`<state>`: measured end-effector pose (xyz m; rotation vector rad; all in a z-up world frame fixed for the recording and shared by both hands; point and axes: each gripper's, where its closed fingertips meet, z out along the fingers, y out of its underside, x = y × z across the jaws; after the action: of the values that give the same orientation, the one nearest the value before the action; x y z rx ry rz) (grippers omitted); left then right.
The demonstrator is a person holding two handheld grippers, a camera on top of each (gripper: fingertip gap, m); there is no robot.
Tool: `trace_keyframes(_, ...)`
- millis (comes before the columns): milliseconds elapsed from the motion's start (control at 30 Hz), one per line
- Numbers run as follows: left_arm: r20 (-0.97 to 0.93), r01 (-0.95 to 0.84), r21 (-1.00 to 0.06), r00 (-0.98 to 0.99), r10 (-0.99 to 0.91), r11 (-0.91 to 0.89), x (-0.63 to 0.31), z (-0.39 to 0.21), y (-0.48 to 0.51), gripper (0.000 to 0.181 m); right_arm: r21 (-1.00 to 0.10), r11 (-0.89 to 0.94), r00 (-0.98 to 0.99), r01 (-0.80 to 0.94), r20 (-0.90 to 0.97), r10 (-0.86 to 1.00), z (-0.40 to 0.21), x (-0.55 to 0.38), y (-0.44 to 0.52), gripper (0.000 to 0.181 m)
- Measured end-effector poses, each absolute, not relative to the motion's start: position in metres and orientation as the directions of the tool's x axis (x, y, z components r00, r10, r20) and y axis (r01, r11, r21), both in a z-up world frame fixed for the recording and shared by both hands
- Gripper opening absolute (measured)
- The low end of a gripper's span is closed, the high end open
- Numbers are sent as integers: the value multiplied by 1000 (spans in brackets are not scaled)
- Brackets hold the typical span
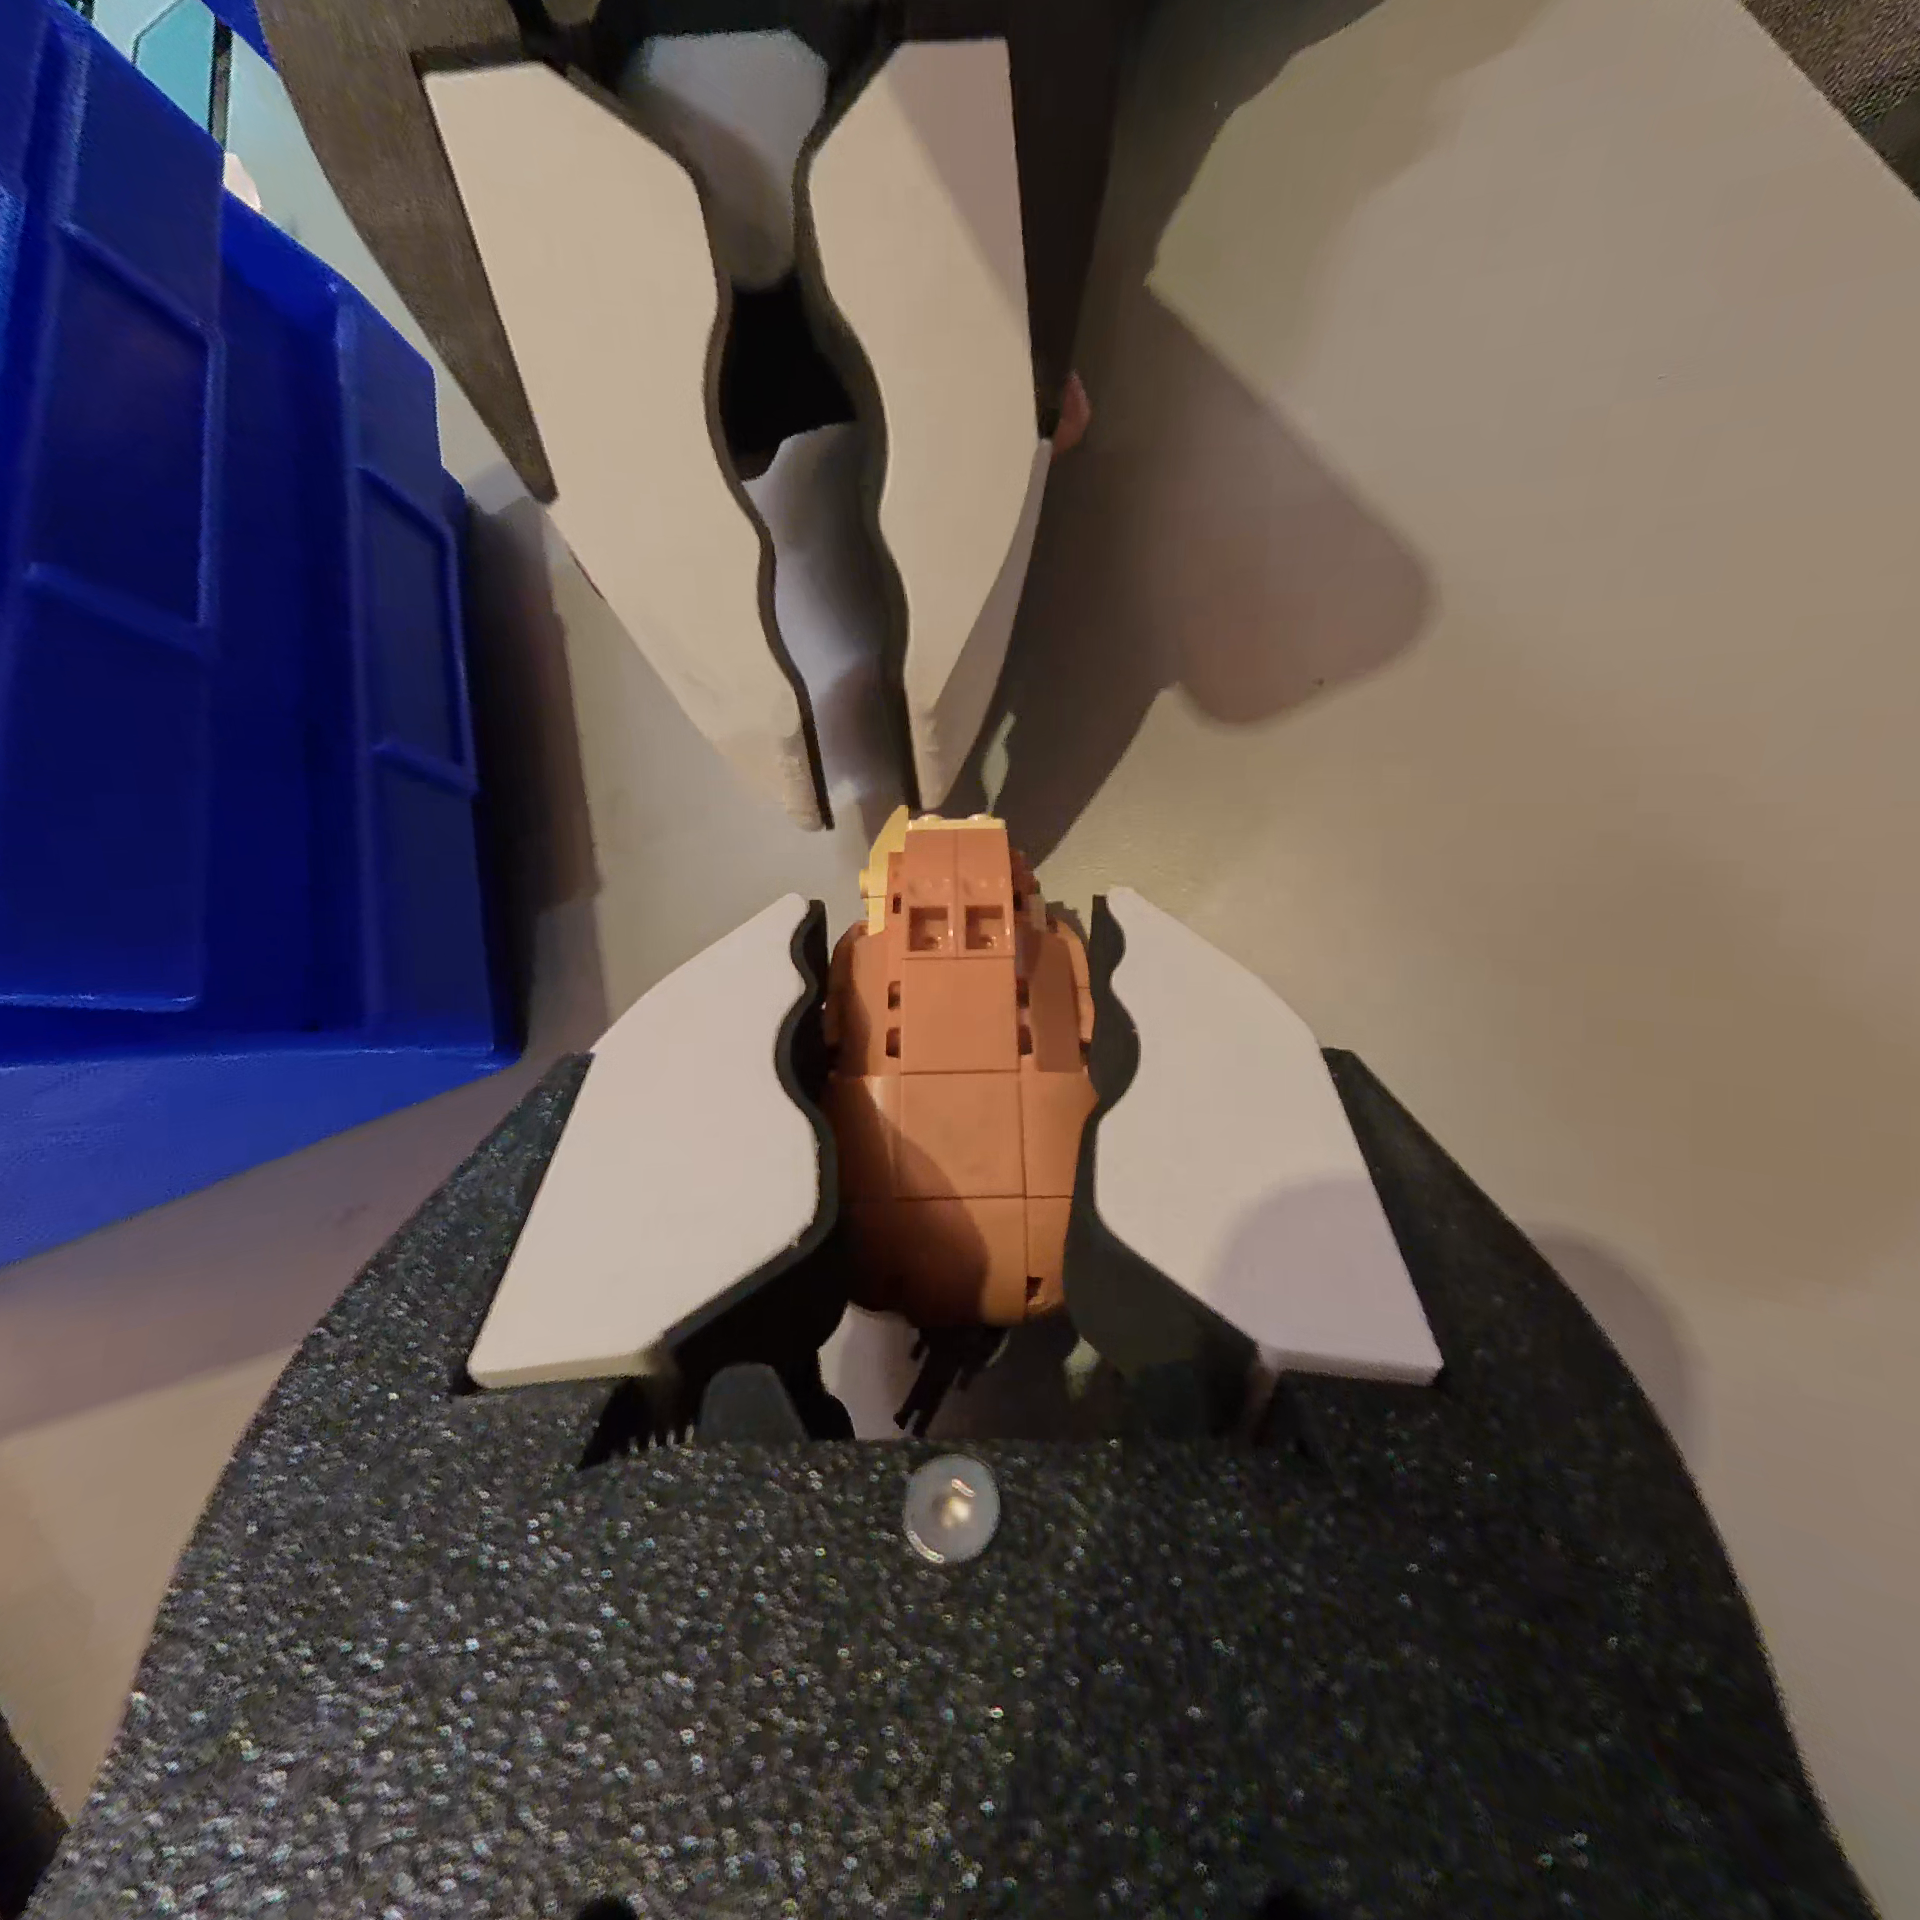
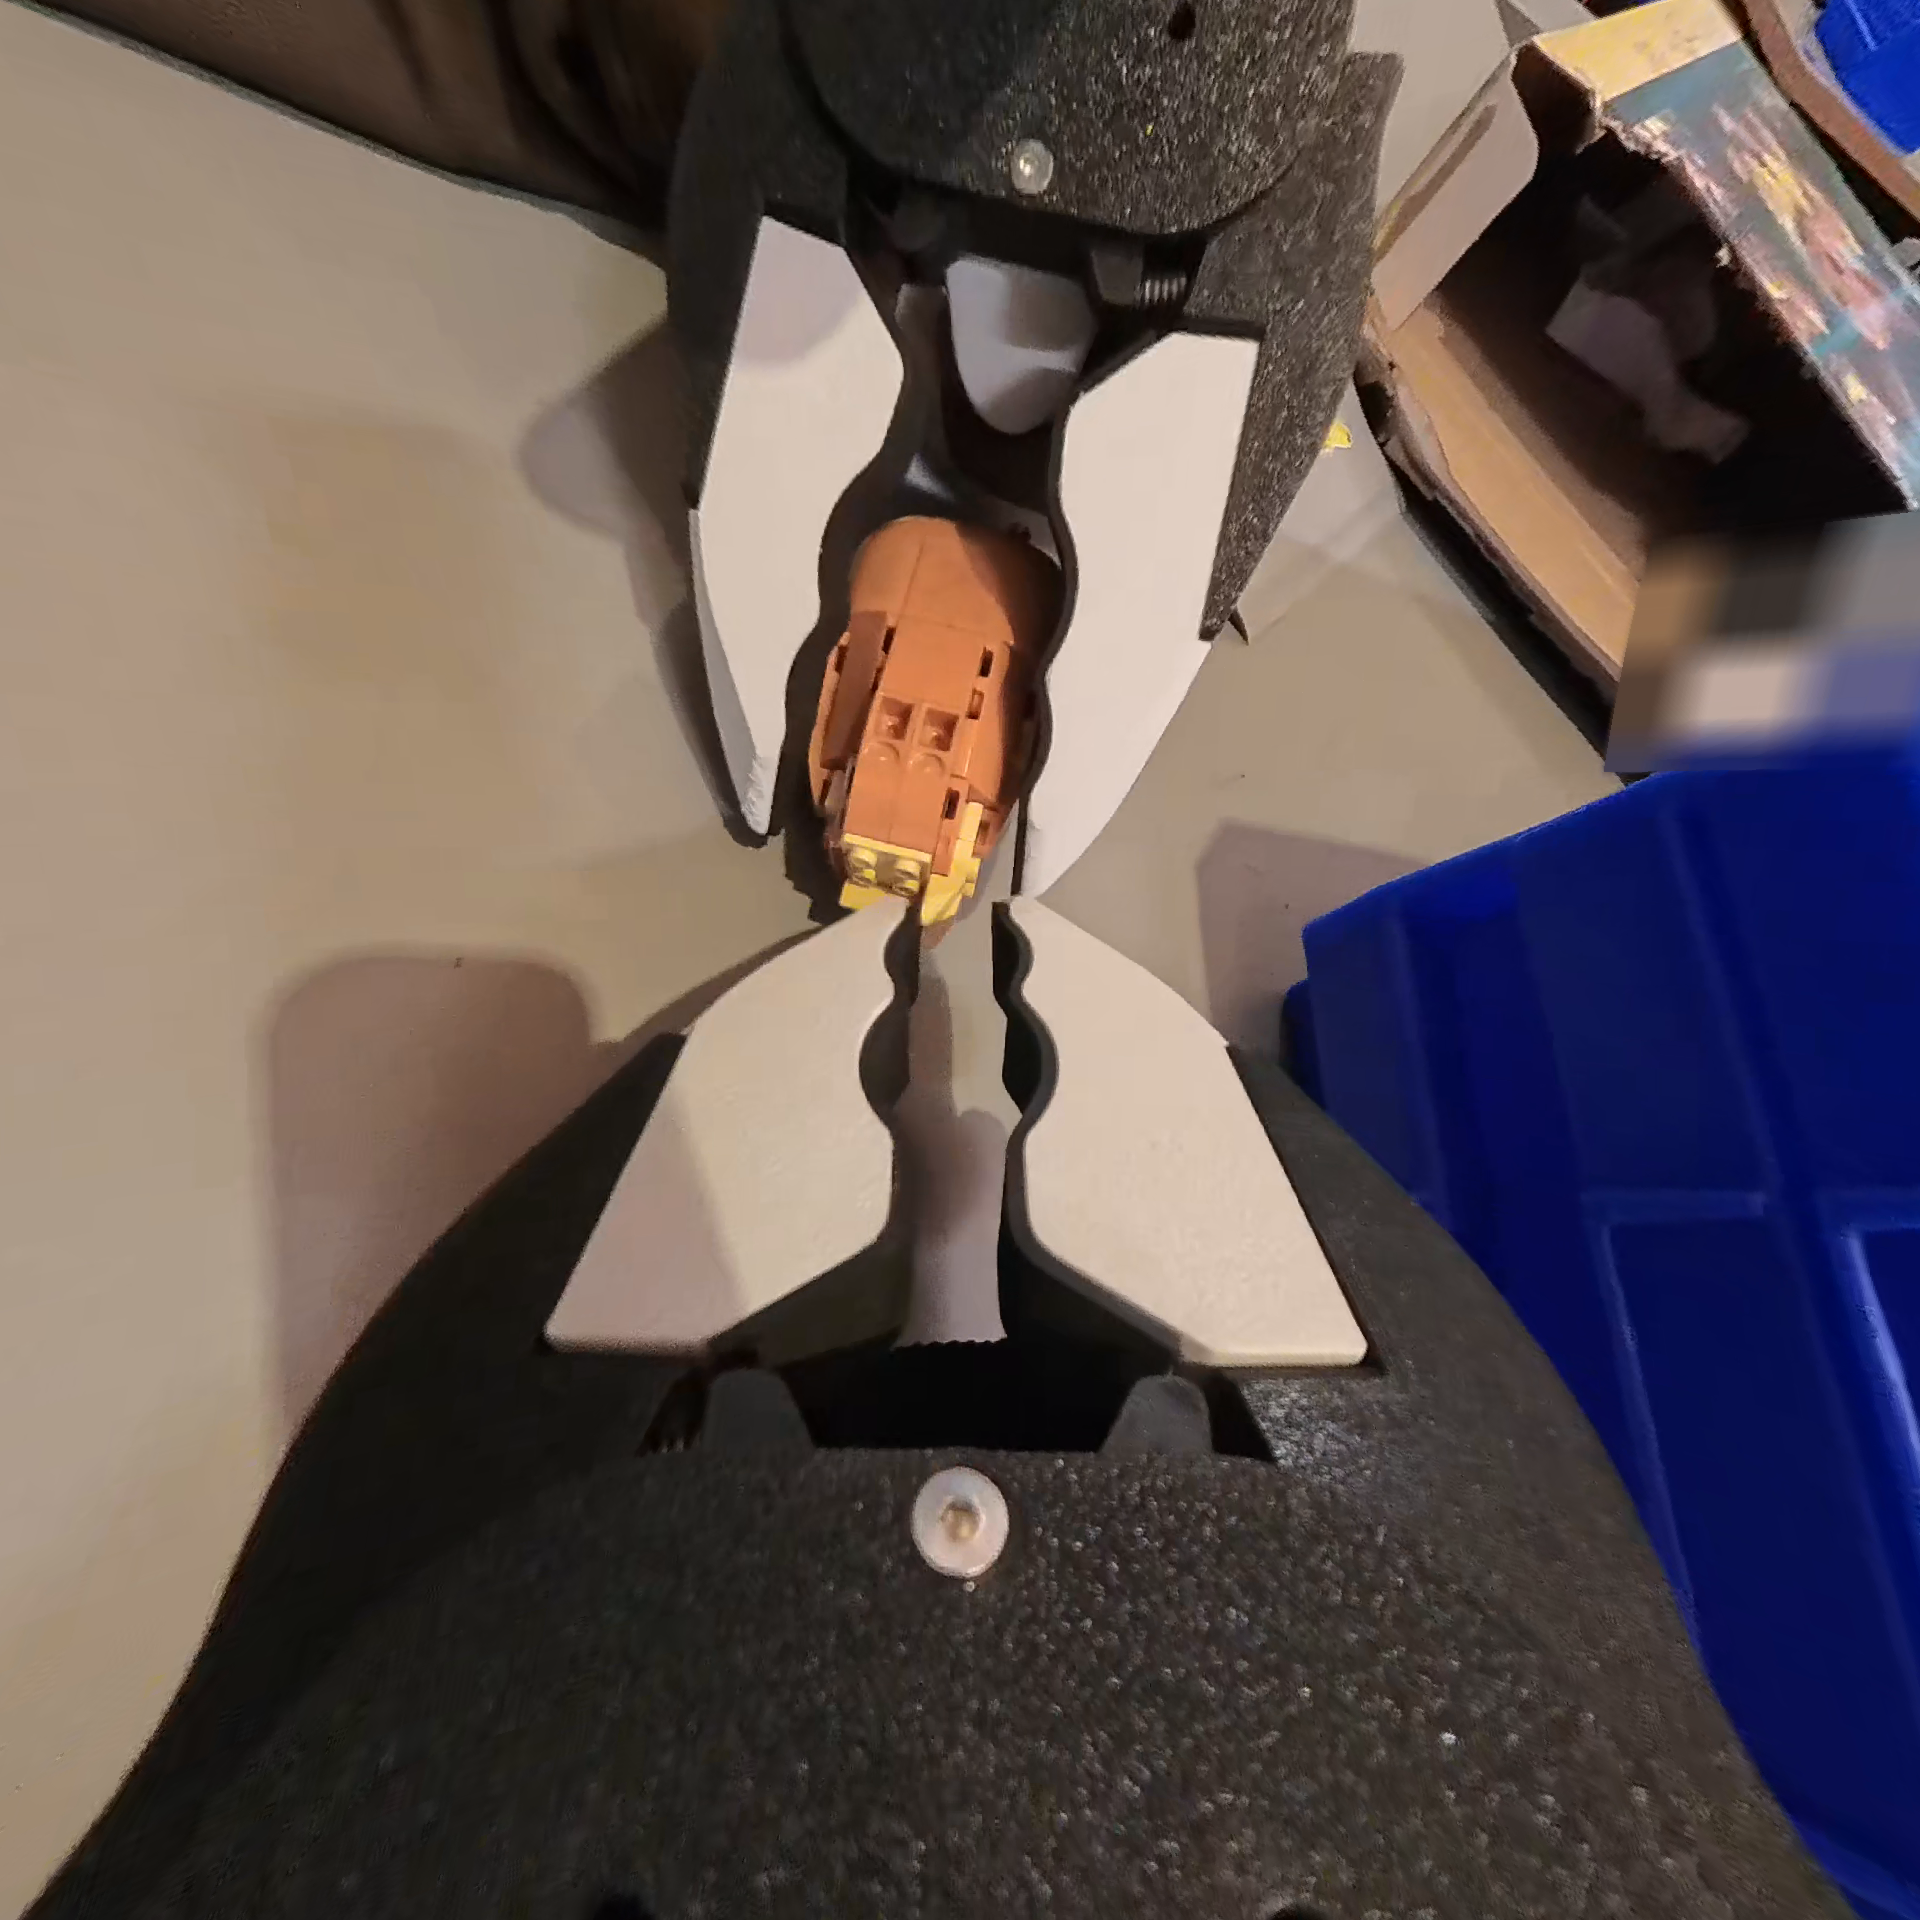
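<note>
Brown brick-built model (image 1: 961,1101), one only, sits clamped in the left gripper (image 1: 956,935), while the right gripper (image 2: 951,940), fingers narrowly apart, meets its yellow end nose-to-nose beside one blue bin (image 2: 1662,1195).

A brick-built model (image 1: 961,1122) in warm brown is seen, tipped at one end with pale yellow pieces (image 2: 896,873); a few black parts show at its other end. The left gripper (image 1: 954,1049) is finished in speckled black, with off-white finger plates edged in black. The same speckled black and off-white are worn by the right gripper (image 2: 951,940). The bench (image 1: 1558,520) is plain cream. A bin (image 1: 208,675) in saturated blue stands at one edge, and a brown cardboard box (image 2: 1621,312) with multicoloured print stands toward a corner.
</note>
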<state>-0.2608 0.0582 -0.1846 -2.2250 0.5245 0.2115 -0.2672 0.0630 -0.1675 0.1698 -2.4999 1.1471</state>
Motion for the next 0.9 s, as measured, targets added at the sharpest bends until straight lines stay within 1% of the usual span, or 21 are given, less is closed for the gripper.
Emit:
trace_keyframes(133, -313, -438, -690, 899, -307, -576, -258, -185, 59, 48, -682, 681, -920, -266, 390, 30, -176, -266, 62, 13)
trace_keyframes(233, -307, -437, -687, 899, -313, -580, -257, -185, 58, 48, -688, 676, -923, -263, 384, 32, -175, -265, 61, 12)
trace_keyframes(300, -305, -435, -685, 900, -313, -585, -257, -186, 58, 48, -689, 675, -926, -265, 376, 21, -177, -263, 60, 7)
trace_keyframes(367, -315, -441, -672, 897, -310, -595, -258, -186, 57, 48, -689, 678, -928, -255, 372, 28, -177, -264, 60, 7)
trace_keyframes(433, -350, -452, -639, 891, -289, -622, -264, -186, 57, 48, -688, 687, -927, -233, 370, 56, -176, -268, 60, 6)
trace_keyframes(600, -433, -478, -506, 861, -268, -718, -271, -188, 52, 49, -688, 697, -925, -205, 368, 91, -173, -271, 60, 6)
trace_keyframes(700, -460, -477, -458, 849, -259, -750, -274, -188, 50, 49, -678, 705, -924, -206, 373, 89, -174, -270, 61, 6)
trace_keyframes(800, -446, -460, -450, 858, -253, -766, -272, -189, 50, 49, -672, 713, -925, -201, 369, 87, -176, -270, 61, 6)
trace_keyframes(900, -417, -451, -475, 872, -258, -756, -269, -191, 51, 49, -657, 725, -925, -204, 372, 77, -182, -270, 60, 7)
